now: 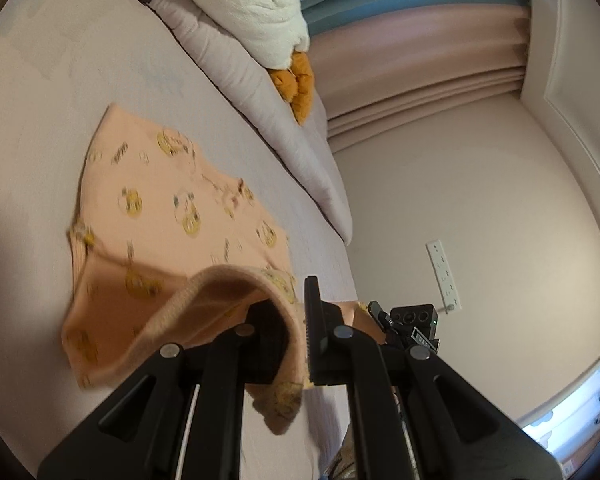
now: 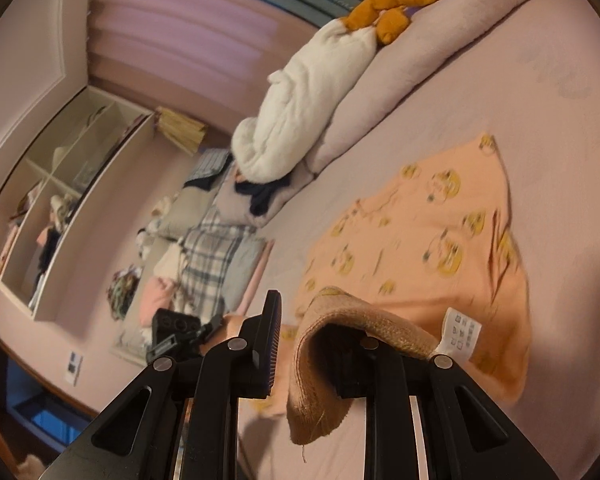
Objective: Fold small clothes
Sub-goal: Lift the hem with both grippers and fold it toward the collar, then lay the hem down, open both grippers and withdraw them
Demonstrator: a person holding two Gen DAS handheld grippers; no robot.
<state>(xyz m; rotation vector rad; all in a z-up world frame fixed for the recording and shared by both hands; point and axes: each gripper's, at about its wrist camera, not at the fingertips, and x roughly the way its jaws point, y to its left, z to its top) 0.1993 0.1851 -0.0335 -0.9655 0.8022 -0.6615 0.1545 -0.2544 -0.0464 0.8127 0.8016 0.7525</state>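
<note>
While each hand-held gripper (image 1: 296, 336) (image 2: 300, 344) clamps the peach garment's (image 1: 172, 200) hem, shelves (image 2: 60, 184) (cluttered) hold clothes.

The garment (image 2: 428, 240) is soft matt knit cloth with a ribbed hem; the gripper fingers (image 2: 270, 344) are matt black plastic.

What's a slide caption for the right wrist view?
Right gripper grips the ribbed hem of a peach printed garment, lifted off the pink bed sheet; care label showing.
</note>
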